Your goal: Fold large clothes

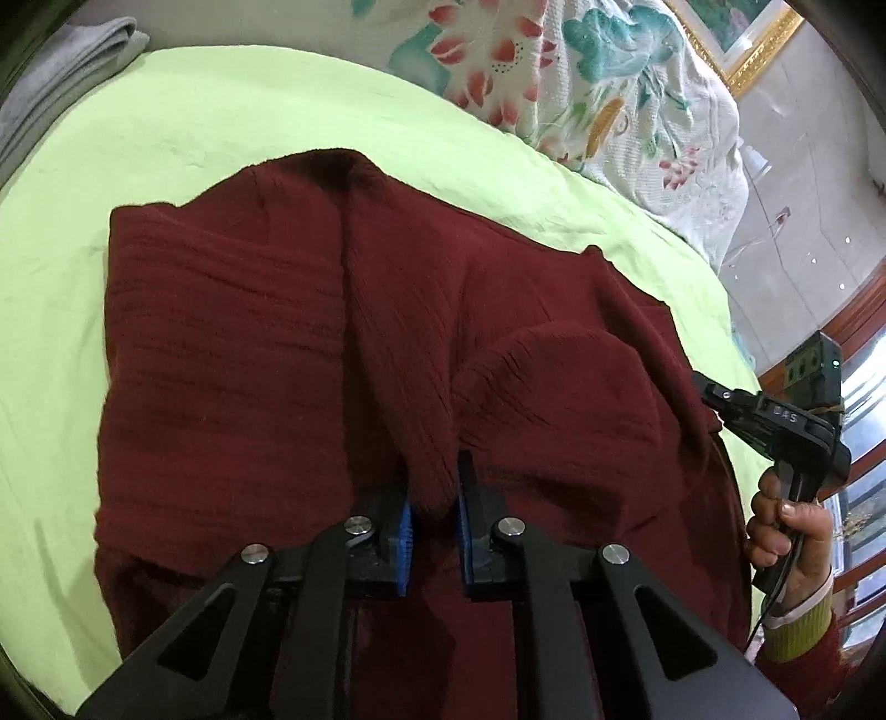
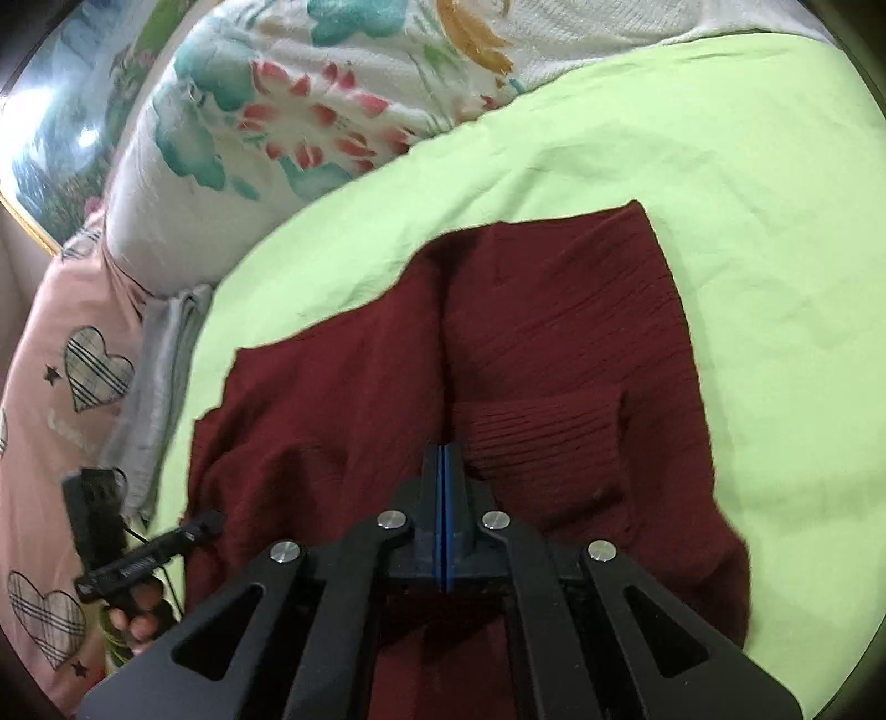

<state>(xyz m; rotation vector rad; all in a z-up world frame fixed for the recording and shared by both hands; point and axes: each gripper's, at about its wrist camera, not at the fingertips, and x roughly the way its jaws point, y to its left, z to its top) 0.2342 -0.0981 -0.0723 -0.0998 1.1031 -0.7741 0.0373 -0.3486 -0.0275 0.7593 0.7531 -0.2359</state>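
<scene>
A dark red knitted sweater (image 1: pixel 232 343) lies partly folded on a light green sheet (image 1: pixel 183 127). My left gripper (image 1: pixel 433 487) is shut on a thick fold of the sweater, which fills the gap between its blue pads (image 1: pixel 407 526). My right gripper (image 2: pixel 444 459) has its pads pressed together above the sweater (image 2: pixel 343 399); no cloth shows between them. A ribbed cuff or hem (image 2: pixel 545 437) lies just right of its tips. The right gripper also shows in the left wrist view (image 1: pixel 714 396) at the sweater's right edge, and the left gripper in the right wrist view (image 2: pixel 207 520) at its left edge.
A floral white quilt (image 1: pixel 587 83) is bunched along the far side of the bed. Folded grey cloth (image 1: pixel 61 83) lies at the sheet's edge. A pink cover with plaid hearts (image 2: pixel 61 387) lies beside the bed. A gold-framed picture (image 1: pixel 758 39) hangs behind.
</scene>
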